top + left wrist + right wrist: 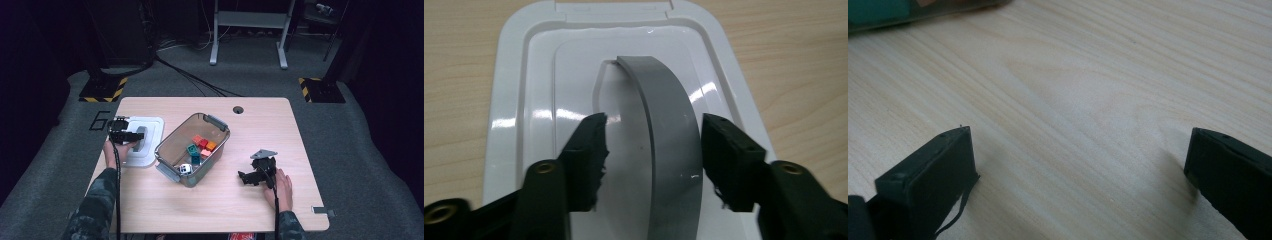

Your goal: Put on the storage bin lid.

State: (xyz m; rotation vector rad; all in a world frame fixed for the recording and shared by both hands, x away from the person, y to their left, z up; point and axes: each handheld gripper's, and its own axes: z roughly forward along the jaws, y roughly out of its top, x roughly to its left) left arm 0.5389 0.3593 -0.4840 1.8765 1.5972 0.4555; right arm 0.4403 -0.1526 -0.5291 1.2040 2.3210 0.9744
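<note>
White bin lid (524, 100) is laid flat on the table, left of the clear bin (192, 150) of blocks. Its grey handle (669, 145) is straddled by the left gripper (651, 150), right pad touching, left pad apart: grasp step. Full pinch needed next, then lift. Right gripper (1078, 165) is held spread, idle.

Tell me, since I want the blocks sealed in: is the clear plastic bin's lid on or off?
Off. The white lid with a grey handle lies flat on the wooden table, beside the open-topped clear plastic bin.

You are looking at a white lid (524, 100) lying flat on the table, its grey handle (669, 145) arching upward.
</note>
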